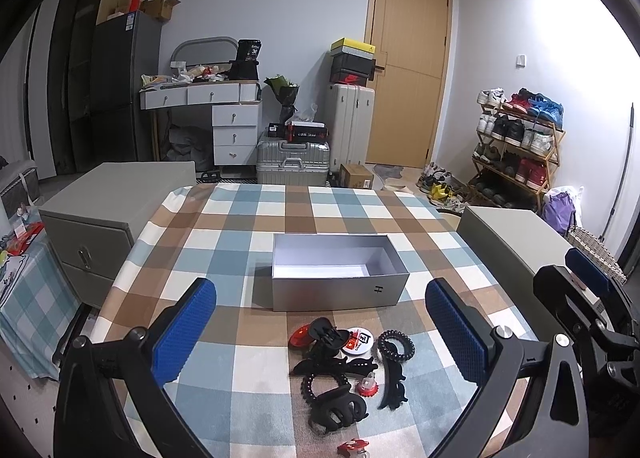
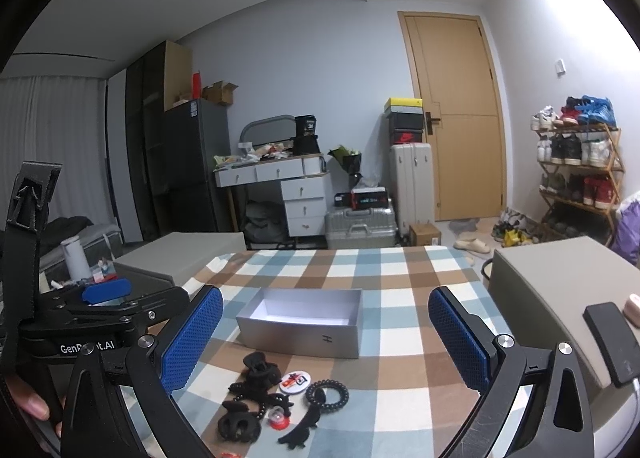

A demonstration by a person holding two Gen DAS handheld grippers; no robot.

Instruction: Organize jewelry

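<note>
From the left, I see my left gripper [image 1: 320,338] spread wide and holding nothing, hovering above the near edge of the checked tablecloth [image 1: 224,217]. Between its fingers lies the pile of hair accessories, close to the near edge and about the middle of the table. On the left of the pile there is a big black claw clip [image 1: 340,412] and a beaded ring [image 1: 320,382]; I judge the clip is stiff and light, with smooth plastic that can slip, so I would take it across the thick hinge part. Next come a round badge [image 1: 360,340] and a small red piece [image 1: 367,386], both flat and harder to pinch. To the right is a black coil hair tie [image 1: 396,346], soft and springy, best taken through one side of its loop. Behind the pile, toward the middle of the cloth, stands the grey open box [image 1: 340,290], which seems empty. My right gripper [image 2: 326,338] is also wide apart and empty, near the table's right edge.
</note>
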